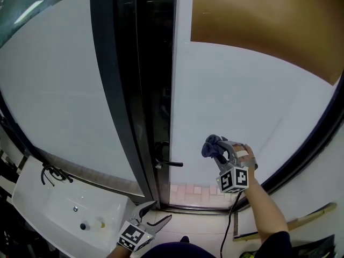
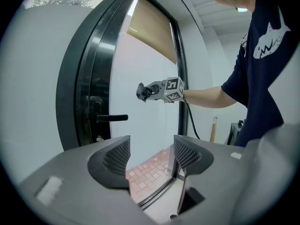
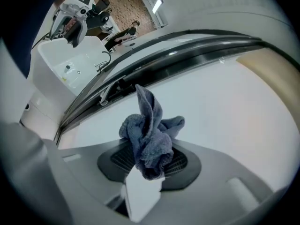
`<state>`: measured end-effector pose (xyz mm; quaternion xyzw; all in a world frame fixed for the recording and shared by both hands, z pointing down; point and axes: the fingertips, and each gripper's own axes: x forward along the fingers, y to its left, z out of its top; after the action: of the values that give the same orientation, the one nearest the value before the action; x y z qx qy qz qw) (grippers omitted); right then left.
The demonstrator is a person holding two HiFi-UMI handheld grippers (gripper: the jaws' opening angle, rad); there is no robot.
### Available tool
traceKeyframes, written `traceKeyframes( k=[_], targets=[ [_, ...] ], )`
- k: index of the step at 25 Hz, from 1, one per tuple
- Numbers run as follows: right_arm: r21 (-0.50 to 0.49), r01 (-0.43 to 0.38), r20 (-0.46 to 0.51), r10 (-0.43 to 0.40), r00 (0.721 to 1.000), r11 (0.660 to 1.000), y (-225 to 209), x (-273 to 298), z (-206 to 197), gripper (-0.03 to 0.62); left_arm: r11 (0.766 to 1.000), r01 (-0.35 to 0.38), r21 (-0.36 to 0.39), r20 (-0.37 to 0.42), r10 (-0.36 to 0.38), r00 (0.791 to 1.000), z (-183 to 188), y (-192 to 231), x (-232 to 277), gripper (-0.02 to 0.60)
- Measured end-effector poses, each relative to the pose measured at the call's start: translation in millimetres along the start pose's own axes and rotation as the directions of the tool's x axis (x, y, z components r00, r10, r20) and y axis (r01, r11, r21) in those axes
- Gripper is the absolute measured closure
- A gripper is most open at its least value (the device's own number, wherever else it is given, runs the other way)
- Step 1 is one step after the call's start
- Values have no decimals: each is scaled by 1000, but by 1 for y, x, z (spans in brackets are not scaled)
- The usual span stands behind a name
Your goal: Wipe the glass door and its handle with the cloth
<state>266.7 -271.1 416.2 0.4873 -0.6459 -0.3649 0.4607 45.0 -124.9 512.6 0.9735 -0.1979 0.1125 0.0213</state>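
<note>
Right gripper (image 1: 215,148) pinches cloth (image 3: 150,139) before glass door (image 1: 242,90), between handle (image 1: 171,164) and frame (image 2: 180,64); left gripper (image 2: 151,156) gapes empty.

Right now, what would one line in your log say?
right gripper: shut on cloth, raised at glass door | contact: unclear | left gripper: open, empty, low | handle: no gripper on it

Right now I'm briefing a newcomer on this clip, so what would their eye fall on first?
The bunched blue-grey cloth clamped in the right gripper's jaws, held up before the pale glass door, right of its dark frame. Next, the black lever handle jutting from that frame, lower left of the cloth. The left gripper hangs low, jaws apart and empty.
</note>
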Motion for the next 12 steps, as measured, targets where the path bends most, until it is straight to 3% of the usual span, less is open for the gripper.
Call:
traceKeyframes(
  k=[6, 12],
  targets=[
    [84, 36, -37, -33, 999, 996, -6, -14, -14, 454, 1000, -3, -3, 1, 3, 1000, -3, 2, -5, 295],
    [78, -16, 140, 5, 990, 997, 3, 0, 73, 454, 1000, -28, -6, 3, 28, 1000, -4, 10, -13, 295]
  ],
)
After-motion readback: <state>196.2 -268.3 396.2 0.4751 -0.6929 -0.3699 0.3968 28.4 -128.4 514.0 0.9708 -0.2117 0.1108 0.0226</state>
